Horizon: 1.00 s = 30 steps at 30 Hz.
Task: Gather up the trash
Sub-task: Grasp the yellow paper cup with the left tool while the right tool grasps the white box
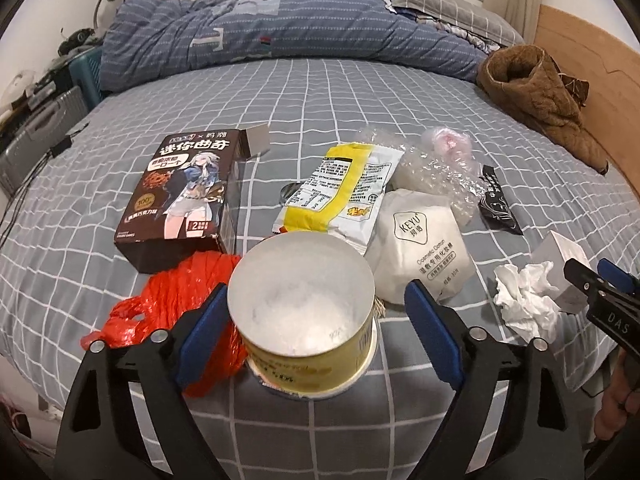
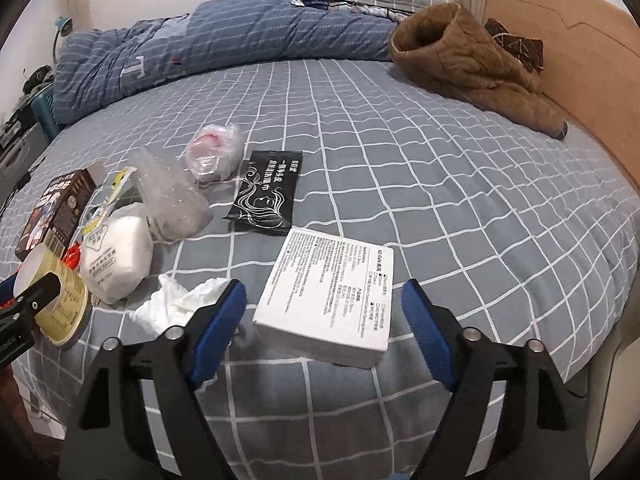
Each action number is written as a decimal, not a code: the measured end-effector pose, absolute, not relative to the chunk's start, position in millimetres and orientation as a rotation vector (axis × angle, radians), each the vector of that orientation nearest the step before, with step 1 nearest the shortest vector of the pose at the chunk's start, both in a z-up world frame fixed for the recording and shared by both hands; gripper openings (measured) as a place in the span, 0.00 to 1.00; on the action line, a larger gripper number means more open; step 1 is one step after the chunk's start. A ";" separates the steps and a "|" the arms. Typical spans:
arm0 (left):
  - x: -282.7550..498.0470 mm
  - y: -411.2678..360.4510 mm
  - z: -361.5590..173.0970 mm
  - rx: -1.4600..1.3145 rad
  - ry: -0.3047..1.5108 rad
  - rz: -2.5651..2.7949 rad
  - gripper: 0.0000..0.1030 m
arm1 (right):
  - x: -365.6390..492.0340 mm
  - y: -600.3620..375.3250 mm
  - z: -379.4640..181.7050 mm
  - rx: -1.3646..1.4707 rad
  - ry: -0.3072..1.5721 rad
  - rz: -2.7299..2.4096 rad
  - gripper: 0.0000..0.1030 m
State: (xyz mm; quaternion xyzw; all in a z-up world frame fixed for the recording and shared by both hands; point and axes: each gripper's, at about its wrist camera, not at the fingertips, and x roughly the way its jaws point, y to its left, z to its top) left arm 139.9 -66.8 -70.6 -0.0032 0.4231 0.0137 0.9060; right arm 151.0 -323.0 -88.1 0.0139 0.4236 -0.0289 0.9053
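The left gripper [image 1: 316,320] stands with its jaws spread on either side of a yellow paper cup [image 1: 304,320], which sits upright on the grey checked bedsheet [image 1: 360,92] with its open mouth toward the camera; the blue pads [image 1: 202,332] flank the cup's wall, the left one close against it and the right one standing clear, so nothing is clamped. A crumpled red plastic bag [image 1: 172,292] lies just left of the cup, partly behind the left finger. Behind the cup lie a dark cookie box [image 1: 180,196], a yellow-and-white snack wrapper [image 1: 340,192] and a white cotton-pad pouch [image 1: 420,248], with clear bubble wrap [image 1: 432,168] and a black sachet [image 1: 498,200] farther right. The right gripper [image 2: 324,336] is likewise unclenched, its jaws wide around the near end of a flat white printed box [image 2: 328,296] that lies on the sheet between the fingers, touching neither pad. A crumpled white tissue [image 2: 176,300] lies just left of the box, against the left finger. Beyond the box the black sachet [image 2: 266,192] rests flat, and a small clear bag with pink contents [image 2: 214,152] sits behind it. A brown fleece garment [image 2: 460,64] lies well apart near the wooden headboard [image 2: 580,40], and a blue striped quilt [image 2: 200,36] is bunched along the far side of the bed.
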 end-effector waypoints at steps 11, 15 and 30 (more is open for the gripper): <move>145.7 -65.6 -76.8 0.013 0.870 0.057 0.68 | 154.7 -323.2 -90.2 0.045 0.879 -0.074 0.64; 143.8 -64.4 -75.8 0.006 0.869 0.055 0.68 | 154.2 -324.2 -89.2 0.054 0.879 -0.073 0.64; 114.2 -70.1 -55.6 -0.024 0.842 -0.039 0.67 | 146.2 -324.3 -75.0 0.054 0.841 -0.069 0.64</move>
